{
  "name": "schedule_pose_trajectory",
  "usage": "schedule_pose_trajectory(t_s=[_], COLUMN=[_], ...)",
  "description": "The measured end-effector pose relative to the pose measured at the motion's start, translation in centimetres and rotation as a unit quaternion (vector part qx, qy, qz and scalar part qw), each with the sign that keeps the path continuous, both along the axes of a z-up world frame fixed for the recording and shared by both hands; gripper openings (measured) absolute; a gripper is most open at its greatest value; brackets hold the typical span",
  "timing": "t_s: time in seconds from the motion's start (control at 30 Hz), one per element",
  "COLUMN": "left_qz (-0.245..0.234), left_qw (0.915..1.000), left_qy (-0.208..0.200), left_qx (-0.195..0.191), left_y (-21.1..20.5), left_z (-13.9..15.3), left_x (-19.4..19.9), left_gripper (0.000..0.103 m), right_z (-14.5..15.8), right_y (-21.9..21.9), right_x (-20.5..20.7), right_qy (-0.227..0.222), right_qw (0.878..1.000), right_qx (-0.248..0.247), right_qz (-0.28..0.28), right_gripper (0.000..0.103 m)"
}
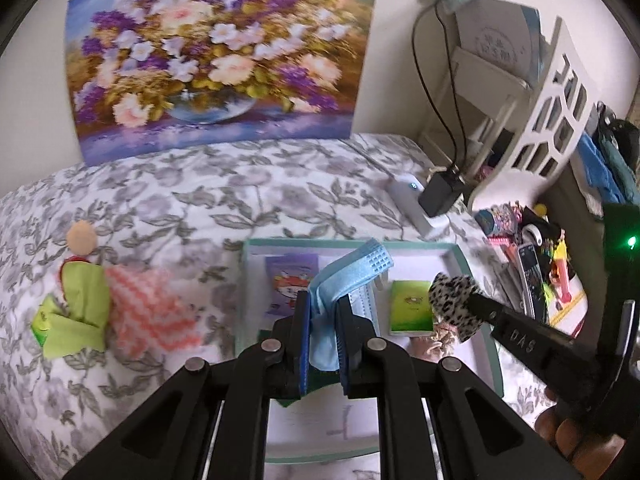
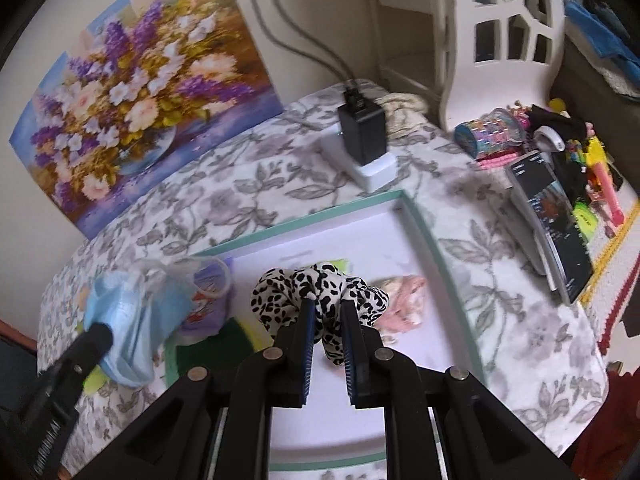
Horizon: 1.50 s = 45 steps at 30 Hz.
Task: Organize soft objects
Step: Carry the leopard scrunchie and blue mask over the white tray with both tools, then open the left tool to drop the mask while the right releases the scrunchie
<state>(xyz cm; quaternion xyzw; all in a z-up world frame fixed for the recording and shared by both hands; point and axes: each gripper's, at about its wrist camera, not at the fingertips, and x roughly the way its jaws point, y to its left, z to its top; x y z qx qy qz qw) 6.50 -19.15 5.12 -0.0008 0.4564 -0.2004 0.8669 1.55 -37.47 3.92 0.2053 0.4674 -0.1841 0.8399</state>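
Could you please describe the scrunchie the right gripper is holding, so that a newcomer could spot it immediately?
Start at the teal-rimmed white tray on the floral bedspread. Over its middle, the right gripper pinches a puffy scrunchie. Its black-and-white leopard spots distinguish it from the pale pink scrunchie lying just beyond.

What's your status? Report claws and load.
Left claw shut on blue face mask. Right claw shut on leopard scrunchie. Both over tray. Nothing blocking.
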Motion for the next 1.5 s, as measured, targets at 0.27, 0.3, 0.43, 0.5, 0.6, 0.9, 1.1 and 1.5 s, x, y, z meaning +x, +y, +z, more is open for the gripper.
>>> schedule_pose_trajectory(t_s=[0.27, 0.3, 0.43, 0.5, 0.6, 0.9, 1.1, 1.5], left_qz=[0.004, 0.006, 0.013, 0.016, 0.018, 0.022, 0.024, 0.101], left_qw=[0.9997, 0.9996, 0.9988, 0.9982, 0.9973, 0.9952, 0.9947, 0.9893], left_qy=[0.011, 0.015, 0.041, 0.051, 0.060, 0.091, 0.097, 0.099], left_qx=[0.022, 0.025, 0.025, 0.027, 0.038, 0.027, 0.023, 0.034], left_y=[-2.1, -2.2, -2.1, -2.0, -2.0, -1.7, -1.4, 3.2], left_z=[-3.0, -3.5, -5.2, -5.9, -6.8, -7.2, -6.0, -4.0], left_x=[0.7, 0.9, 1.5, 1.7, 1.9, 2.6, 2.5, 3.3], left_gripper=[0.012, 0.012, 0.012, 0.013, 0.013, 0.029, 0.046, 0.086], right_z=[-1.5, -1.8, -3.2, -3.8, -4.3, -4.5, -3.6, -2.2], right_y=[-2.6, -2.6, -2.8, -2.9, -2.8, -2.4, -2.4, -0.8], right_x=[0.0, 0.1, 0.8, 1.0, 1.2, 1.4, 1.1, 1.0], right_qy=[0.011, 0.014, 0.024, 0.030, 0.033, 0.042, 0.039, 0.023], right_qw=[0.999, 0.999, 0.999, 0.999, 0.999, 0.999, 0.999, 1.000], right_qx=[-0.001, 0.000, 0.007, 0.010, 0.014, 0.016, 0.016, 0.016], right_qz=[-0.031, -0.031, -0.030, -0.028, -0.024, -0.015, -0.015, 0.015], right_gripper=[0.014, 0.014, 0.014, 0.014, 0.014, 0.017, 0.019, 0.063])
